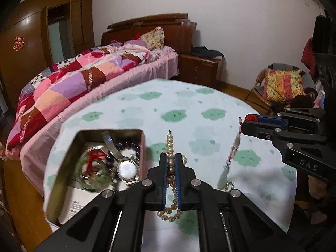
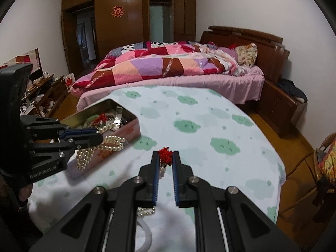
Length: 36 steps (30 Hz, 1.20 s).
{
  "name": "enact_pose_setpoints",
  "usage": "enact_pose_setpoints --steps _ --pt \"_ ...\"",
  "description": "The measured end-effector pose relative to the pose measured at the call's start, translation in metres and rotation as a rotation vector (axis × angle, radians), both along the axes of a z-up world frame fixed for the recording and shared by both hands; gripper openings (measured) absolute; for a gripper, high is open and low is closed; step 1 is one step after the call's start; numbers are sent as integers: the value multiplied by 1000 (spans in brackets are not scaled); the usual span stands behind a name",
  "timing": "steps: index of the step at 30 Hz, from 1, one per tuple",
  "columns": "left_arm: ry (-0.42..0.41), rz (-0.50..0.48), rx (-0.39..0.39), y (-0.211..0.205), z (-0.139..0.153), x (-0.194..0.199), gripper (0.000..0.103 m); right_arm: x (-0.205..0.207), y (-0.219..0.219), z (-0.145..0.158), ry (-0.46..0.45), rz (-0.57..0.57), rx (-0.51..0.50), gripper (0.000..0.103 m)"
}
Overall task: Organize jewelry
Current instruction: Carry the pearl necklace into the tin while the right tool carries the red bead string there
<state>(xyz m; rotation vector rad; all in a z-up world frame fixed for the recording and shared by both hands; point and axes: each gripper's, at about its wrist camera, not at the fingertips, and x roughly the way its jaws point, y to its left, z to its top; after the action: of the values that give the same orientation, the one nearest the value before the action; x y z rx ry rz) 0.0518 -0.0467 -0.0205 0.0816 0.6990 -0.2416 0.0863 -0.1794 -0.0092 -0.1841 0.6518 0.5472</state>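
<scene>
My left gripper (image 1: 170, 157) is shut on a pearl necklace (image 1: 170, 145) and holds it above the table, just right of an open metal tin (image 1: 142, 147); pearl loops hang below the fingers, and show in the right wrist view (image 2: 109, 142). The tin holds a silver watch (image 1: 127, 169), a green bangle with red thread (image 1: 92, 168) and dark beads. My right gripper (image 2: 166, 155) is shut on the red knot (image 2: 165, 153) of a bead string, whose pink and white beads (image 1: 233, 149) hang down to the table. The right gripper also shows in the left wrist view (image 1: 244, 122).
The table has a white cloth with green clouds (image 1: 174, 115). A bed with a patchwork quilt (image 1: 79, 79) stands beyond it. A wicker chair with a cushion (image 1: 281, 84) stands at the right. A small chain of pearls (image 2: 146, 211) and a pale ring (image 2: 147, 235) lie under the right gripper.
</scene>
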Motion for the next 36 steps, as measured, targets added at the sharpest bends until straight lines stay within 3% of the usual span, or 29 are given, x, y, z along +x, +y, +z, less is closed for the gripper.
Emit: enact_pose_setpoints --steps 10,21,36 --pt "-70 80 7 41 28 -6 5 0 34 34 -92 72 -20 13" --pt "-80 193 18 88 32 -8 5 -10 89 59 -167 199 -31 13" --pt "-23 234 -2 110 6 3 6 0 137 34 -111 291 -62 13"
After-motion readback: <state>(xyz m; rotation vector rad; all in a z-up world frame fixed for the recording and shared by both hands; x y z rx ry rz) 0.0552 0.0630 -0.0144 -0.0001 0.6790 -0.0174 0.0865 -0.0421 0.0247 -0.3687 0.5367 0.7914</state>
